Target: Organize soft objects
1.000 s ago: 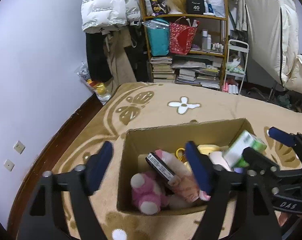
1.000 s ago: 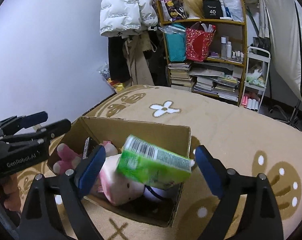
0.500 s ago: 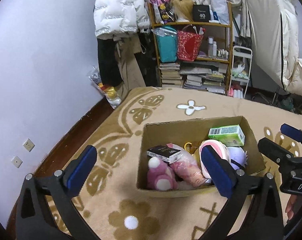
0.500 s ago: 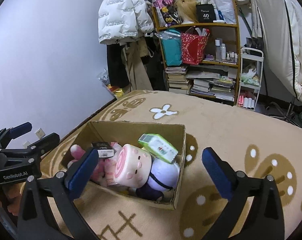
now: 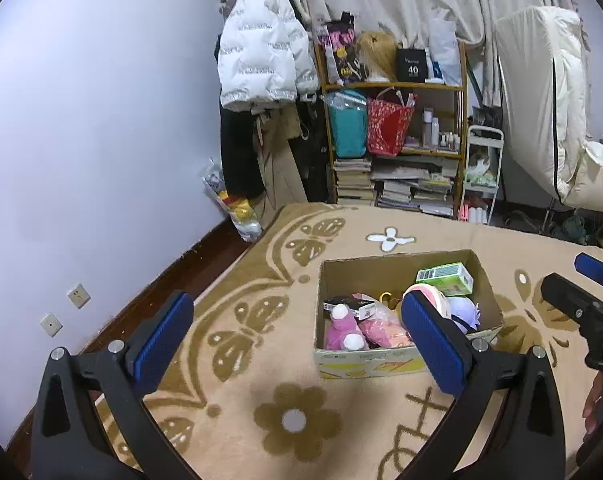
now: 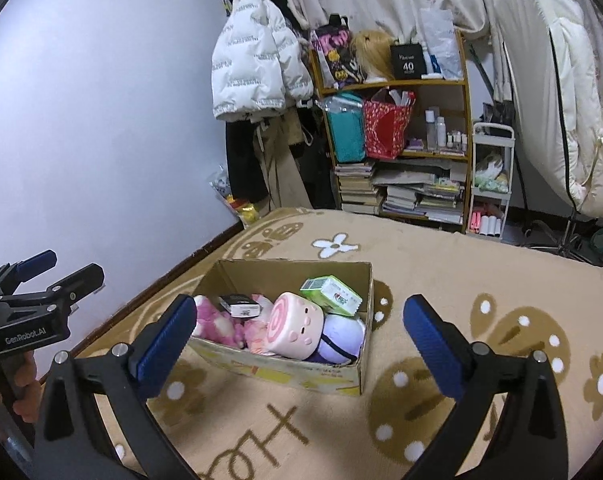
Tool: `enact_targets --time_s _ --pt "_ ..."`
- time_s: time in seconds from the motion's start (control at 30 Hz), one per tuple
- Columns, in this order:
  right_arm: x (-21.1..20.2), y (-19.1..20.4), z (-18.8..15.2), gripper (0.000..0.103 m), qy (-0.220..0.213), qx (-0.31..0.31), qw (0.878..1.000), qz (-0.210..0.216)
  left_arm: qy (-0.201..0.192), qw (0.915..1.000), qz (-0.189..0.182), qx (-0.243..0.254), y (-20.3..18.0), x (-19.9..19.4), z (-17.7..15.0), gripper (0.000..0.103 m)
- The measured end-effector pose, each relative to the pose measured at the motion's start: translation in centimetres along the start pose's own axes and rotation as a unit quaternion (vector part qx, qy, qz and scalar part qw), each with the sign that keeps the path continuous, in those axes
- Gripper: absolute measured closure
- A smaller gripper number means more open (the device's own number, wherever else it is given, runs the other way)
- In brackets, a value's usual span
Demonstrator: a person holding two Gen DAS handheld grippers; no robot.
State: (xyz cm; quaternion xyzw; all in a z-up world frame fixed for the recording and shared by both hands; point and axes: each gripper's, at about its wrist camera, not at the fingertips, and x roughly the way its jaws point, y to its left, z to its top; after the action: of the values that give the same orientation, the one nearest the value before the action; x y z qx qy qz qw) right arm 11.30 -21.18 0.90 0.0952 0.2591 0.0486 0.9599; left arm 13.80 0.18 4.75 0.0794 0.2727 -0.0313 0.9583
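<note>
Soft toys, a pink plush [image 5: 343,326] and a pig-faced roll [image 6: 297,326], sit packed in the cardboard box [image 6: 357,276] beside a green packet [image 6: 331,295]; sorting looks nearly finished; left gripper [image 5: 297,334] and right gripper [image 6: 297,338] both gape wide, holding nothing; beige patterned carpet [image 5: 261,360], cluttered bookshelf [image 6: 397,148] behind.

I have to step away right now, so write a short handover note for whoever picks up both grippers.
Left hand-held gripper: open, empty, held above the rug in front of the cardboard box.
Right hand-held gripper: open, empty, also clear of the box.
In the box: pink plush, pink roll-shaped pig plush, purple plush, a black packet, and the green tissue pack lying on top at the back right corner.
Done: every soft item in view is inside the box.
Left: nothing loose shows on the rug; check outside the cameras' view before stopping.
</note>
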Motion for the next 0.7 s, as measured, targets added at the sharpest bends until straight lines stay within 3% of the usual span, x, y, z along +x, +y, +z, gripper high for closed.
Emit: enact_targets --time_s 0.33,0.7 --pt "-4.5 1.6 -0.8 0.0 -0.037 -0.001 0.999 -0.004 -0.046 0.9984 -0.003 -0.034 2.3 -5.8 -0.9 0.0" --pt "-6.6 3.0 -2.2 0.0 -0.055 -0.015 0.998 0.006 -0.075 0.9962 0.016 -0.041 3.4 -8.6 -3.2 0.0"
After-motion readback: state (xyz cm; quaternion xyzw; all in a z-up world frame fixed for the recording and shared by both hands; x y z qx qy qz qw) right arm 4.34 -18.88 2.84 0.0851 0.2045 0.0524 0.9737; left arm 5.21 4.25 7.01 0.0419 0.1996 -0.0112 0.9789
